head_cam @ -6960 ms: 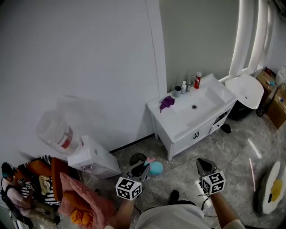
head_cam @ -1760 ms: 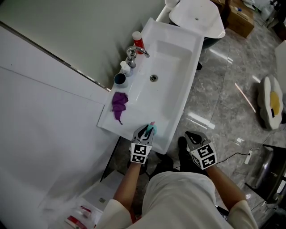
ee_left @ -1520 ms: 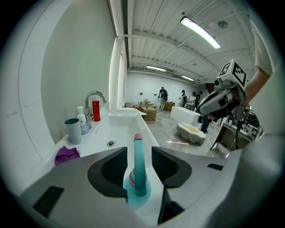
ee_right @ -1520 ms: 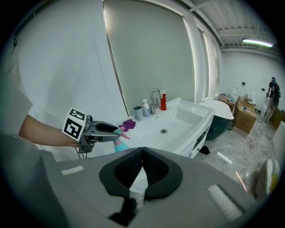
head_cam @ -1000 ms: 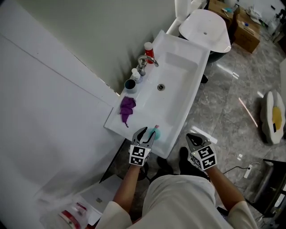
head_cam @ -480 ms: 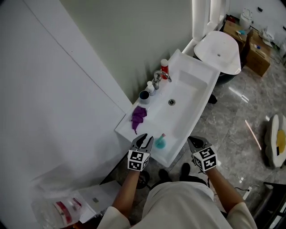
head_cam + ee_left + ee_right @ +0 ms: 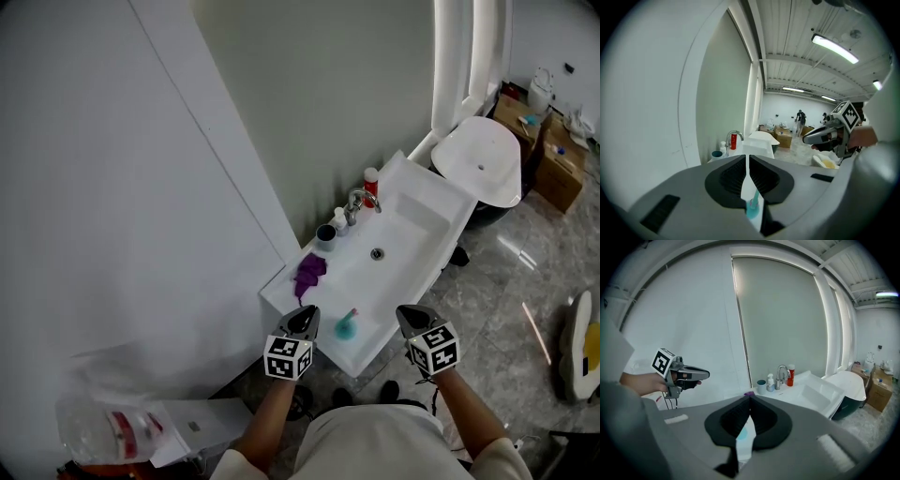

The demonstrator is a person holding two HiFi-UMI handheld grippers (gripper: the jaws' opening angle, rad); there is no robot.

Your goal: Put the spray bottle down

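Your teal spray bottle [image 7: 346,325] stands upright near the front edge of the white desk [image 7: 422,202] with the sink, clear of both claws. Your left claw [image 7: 305,317] has just been closing to a thin slit, with nothing between its jaws. Your right claw [image 7: 411,314] is together and empty.

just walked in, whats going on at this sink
A person stands at a white sink counter with tongs in each hand. The teal spray bottle stands on the counter's near end, not far from a purple cloth, and neither pair of tongs touches it. The left tongs hover just short of it; their jaws have just been closing, with nothing between them. The right tongs are shut and empty too. The bottle looks already put down.
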